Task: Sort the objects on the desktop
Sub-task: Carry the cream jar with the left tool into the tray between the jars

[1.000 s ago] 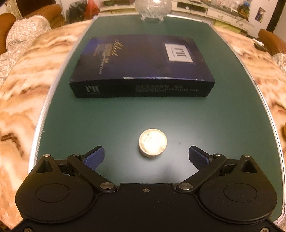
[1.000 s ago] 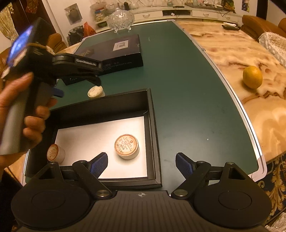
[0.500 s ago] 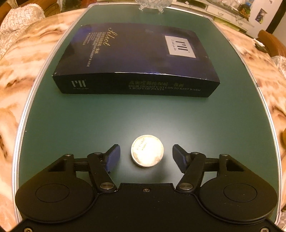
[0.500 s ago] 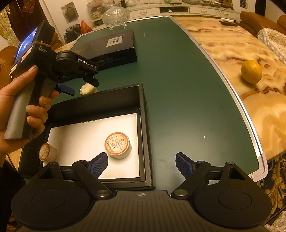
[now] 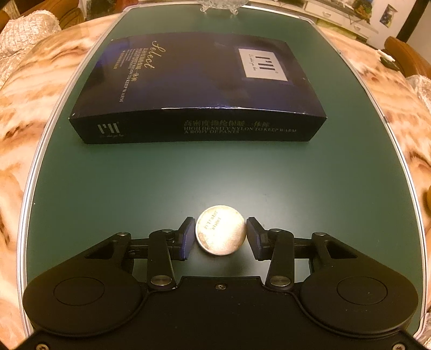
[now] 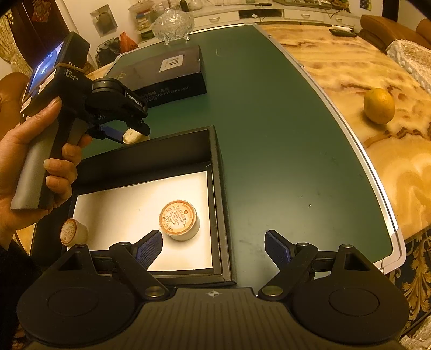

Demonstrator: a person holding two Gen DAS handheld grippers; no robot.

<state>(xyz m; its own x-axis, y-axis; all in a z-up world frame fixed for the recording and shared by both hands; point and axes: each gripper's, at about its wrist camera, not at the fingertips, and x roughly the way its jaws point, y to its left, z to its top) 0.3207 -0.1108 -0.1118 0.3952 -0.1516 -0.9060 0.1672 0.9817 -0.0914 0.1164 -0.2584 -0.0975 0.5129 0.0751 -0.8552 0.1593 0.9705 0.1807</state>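
Observation:
My left gripper [image 5: 220, 237] is shut on a small round white container [image 5: 221, 229] with a silver foil top, which rests on the green table mat [image 5: 188, 177]. In the right wrist view the left gripper [image 6: 126, 132] holds that container [image 6: 132, 136] just beyond the far wall of an open black tray [image 6: 218, 188] with a white floor. Two similar round containers stand in the tray, one in the middle [image 6: 179, 219] and one at the left edge [image 6: 72, 231]. My right gripper [image 6: 214, 246] is open and empty over the tray's near right corner.
A dark blue flat box [image 5: 199, 88] lies across the mat beyond the container and also shows in the right wrist view [image 6: 167, 72]. A glass bowl [image 6: 173, 24] stands at the mat's far end. An orange [image 6: 379, 105] sits on the marble tabletop to the right.
My left gripper moved forward around the foil-topped container and its fingers closed from wide open onto its sides. My right gripper stayed open and shifted slightly.

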